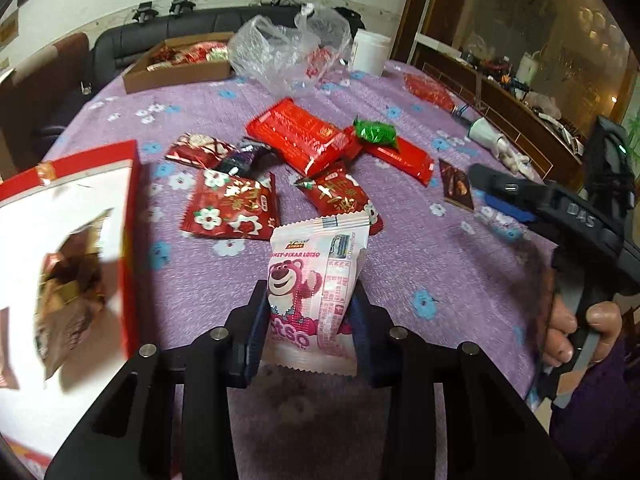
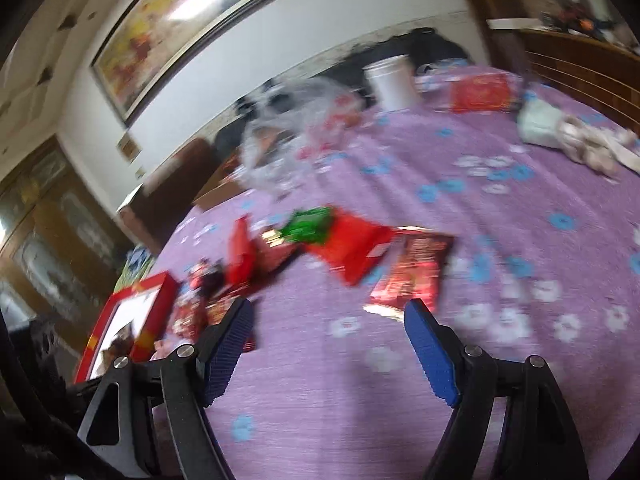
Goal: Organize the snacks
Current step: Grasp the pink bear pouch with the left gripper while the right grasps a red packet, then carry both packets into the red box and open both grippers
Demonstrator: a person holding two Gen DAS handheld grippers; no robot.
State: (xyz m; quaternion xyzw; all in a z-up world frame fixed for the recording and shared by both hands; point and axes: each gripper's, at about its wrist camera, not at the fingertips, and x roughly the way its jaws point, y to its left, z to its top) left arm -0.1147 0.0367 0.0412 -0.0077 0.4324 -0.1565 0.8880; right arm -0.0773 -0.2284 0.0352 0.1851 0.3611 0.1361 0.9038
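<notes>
A pink Lotso snack packet (image 1: 316, 292) is clamped upright in the left gripper (image 1: 308, 312), above the purple floral surface (image 1: 440, 272), beside a red-rimmed white box (image 1: 80, 240). The right gripper (image 2: 328, 320) is held spread wide near scattered red packets (image 2: 348, 248).

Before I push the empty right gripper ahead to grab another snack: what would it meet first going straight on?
Probably the dark red snack packet lying just beyond the open right gripper, with the bright red packet behind it. The view is blurred, so depth is uncertain.
</notes>
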